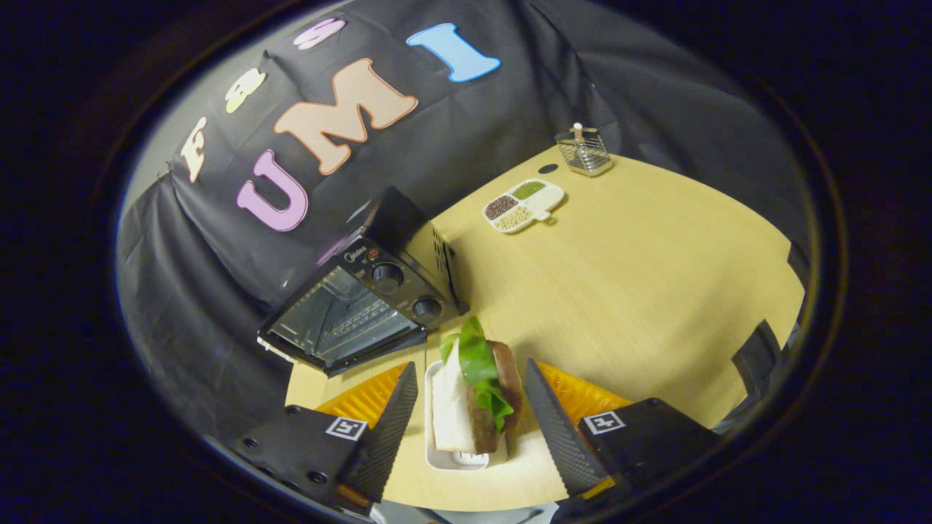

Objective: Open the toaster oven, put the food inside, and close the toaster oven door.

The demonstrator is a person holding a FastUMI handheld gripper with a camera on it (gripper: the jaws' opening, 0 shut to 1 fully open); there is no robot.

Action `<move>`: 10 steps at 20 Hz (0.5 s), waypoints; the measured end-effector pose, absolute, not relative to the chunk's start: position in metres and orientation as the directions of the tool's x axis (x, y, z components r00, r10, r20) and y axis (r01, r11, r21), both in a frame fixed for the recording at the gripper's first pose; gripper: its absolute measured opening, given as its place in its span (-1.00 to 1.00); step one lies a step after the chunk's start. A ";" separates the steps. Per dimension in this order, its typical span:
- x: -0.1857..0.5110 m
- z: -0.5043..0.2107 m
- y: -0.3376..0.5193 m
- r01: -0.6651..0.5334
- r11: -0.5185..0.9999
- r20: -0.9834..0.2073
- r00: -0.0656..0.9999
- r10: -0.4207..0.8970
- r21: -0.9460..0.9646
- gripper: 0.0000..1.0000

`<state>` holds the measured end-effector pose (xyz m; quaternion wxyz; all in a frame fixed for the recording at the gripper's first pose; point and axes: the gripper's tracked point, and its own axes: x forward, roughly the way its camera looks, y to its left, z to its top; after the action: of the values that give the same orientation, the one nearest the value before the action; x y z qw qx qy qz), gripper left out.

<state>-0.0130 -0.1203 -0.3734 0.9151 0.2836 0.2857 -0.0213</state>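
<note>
At my twelve o'clock, the sandwich (pixel 477 393) sits between my wide-open, empty gripper (pixel 472 397); I'd squeeze evenly, gently.

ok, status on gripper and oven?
Gripper open, fingers either side of sandwich on its white tray. Toaster oven door shut, beyond the fingers. Nothing between.

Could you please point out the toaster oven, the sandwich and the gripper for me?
toaster oven (pixel 348 320): gripper view, on its closed glass door.
sandwich (pixel 477 386): gripper view, on its lettuce.
gripper (pixel 472 389): gripper view, open, midway between fingertips, astride the sandwich.
</note>
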 end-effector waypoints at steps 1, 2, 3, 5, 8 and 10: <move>-0.013 -0.376 -0.118 0.192 0.834 -0.537 0.831 0.142 0.517 0.55; -0.013 -0.382 -0.120 0.205 0.835 -0.551 0.824 0.134 0.511 0.47; -0.013 -0.388 -0.120 0.214 0.832 -0.563 0.815 0.136 0.511 0.39; -0.014 -0.392 -0.122 0.219 0.822 -0.568 0.810 0.148 0.526 0.22; -0.013 -0.391 -0.123 0.218 0.784 -0.548 0.817 0.179 0.581 -0.03; -0.014 -0.388 -0.122 0.233 0.757 -0.541 0.821 0.184 0.610 -0.21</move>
<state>-0.0135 -0.1221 -0.3876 0.8884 0.3481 0.2990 -0.0137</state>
